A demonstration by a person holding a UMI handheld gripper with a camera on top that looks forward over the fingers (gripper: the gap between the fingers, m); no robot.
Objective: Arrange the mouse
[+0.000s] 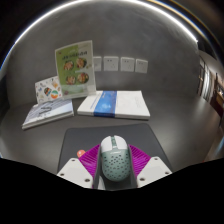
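Note:
A pale green mouse (pixel 112 160) with a perforated shell and a white front sits between my gripper's (pixel 112 165) fingers, which press on both its sides with their magenta pads (pixel 88 158). The mouse is held just over the near edge of a dark grey mouse mat (pixel 108 131) that lies ahead on the grey table (pixel 40 145).
A blue and white book (pixel 114 104) lies beyond the mat. A flat booklet (pixel 48 113) lies left of the mat. Two picture cards (pixel 76 68) stand upright at the back left. A small orange thing (pixel 74 153) shows left of the fingers. White wall sockets (pixel 120 63) are behind.

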